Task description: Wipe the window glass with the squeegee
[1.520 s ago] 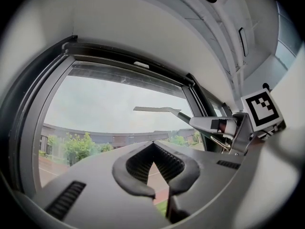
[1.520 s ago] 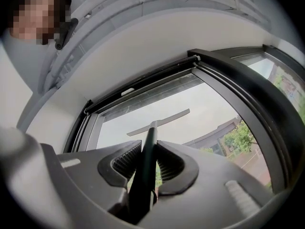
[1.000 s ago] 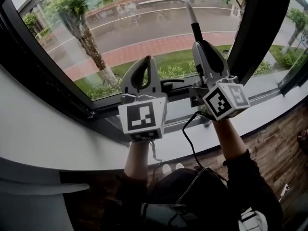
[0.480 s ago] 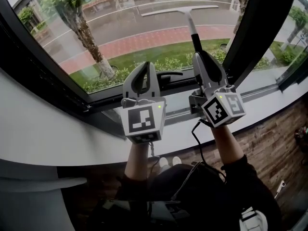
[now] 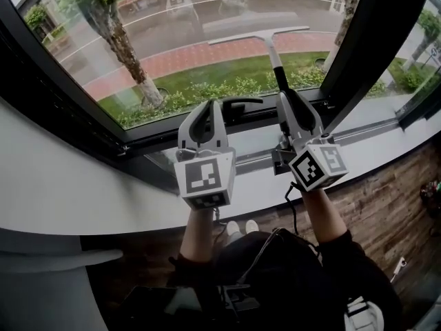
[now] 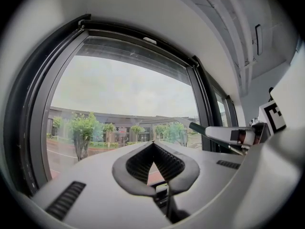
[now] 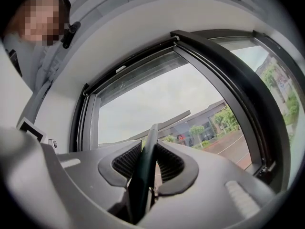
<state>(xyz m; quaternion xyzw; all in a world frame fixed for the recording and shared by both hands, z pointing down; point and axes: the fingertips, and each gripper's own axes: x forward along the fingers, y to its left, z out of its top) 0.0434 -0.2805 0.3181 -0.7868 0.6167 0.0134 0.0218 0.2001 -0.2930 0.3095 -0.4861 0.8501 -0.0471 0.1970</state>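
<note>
With the right gripper [image 5: 284, 98] jaws clamped on the squeegee [image 5: 276, 59] and the left gripper [image 5: 207, 105] jaws closed empty, we press the blade [image 5: 258, 34] flat against the window glass [image 5: 172, 47] and draw evenly.

Your left hand-held gripper [image 5: 210, 109] and right hand-held gripper [image 5: 284, 96] are pale grey with black ribbed pads [image 7: 127, 162], and each carries a cube patterned in black-and-white square markers. The squeegee [image 5: 273, 50] pairs a dark green handle with a light grey blade. The window frame [image 5: 62, 109] is black, the sill [image 5: 83, 198] white, the floor [image 5: 393, 205] brown wood-grain, and your sleeves [image 5: 362, 257] black.
</note>
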